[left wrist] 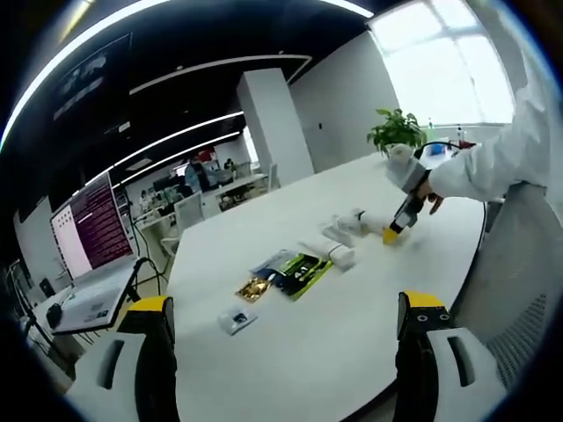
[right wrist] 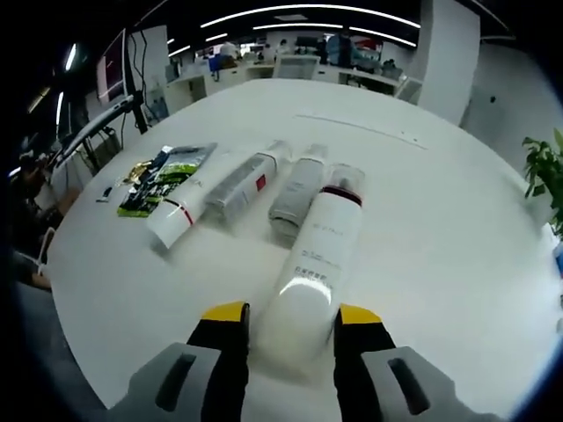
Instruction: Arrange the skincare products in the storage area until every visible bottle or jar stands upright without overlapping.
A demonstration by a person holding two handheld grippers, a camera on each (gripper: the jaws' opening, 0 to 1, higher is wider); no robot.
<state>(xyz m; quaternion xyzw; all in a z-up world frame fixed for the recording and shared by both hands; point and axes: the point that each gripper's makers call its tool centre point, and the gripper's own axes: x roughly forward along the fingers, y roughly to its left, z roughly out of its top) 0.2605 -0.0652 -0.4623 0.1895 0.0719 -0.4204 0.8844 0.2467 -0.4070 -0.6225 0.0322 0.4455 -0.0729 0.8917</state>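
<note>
Four tubes lie flat; right gripper pinches one white tube; left gripper spread.

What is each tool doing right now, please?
Left tool: open, holding nothing.
Right tool: jaws on either side of the lying white bottle; grip cannot be told.

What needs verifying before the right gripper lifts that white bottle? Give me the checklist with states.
1. Right gripper straddles the white bottle: ok, the jaws stand on either side of its near end.
2. Jaws firmly closed on it: cannot tell.
3. Bottle upright: not ok, it lies flat on the table.
4. Clearance from the grey tube: not ok, they lie side by side, close or touching.
5. Other tubes upright: not ok, lying down.
6. Left gripper out of the way: ok, open and well back from the products.
</note>
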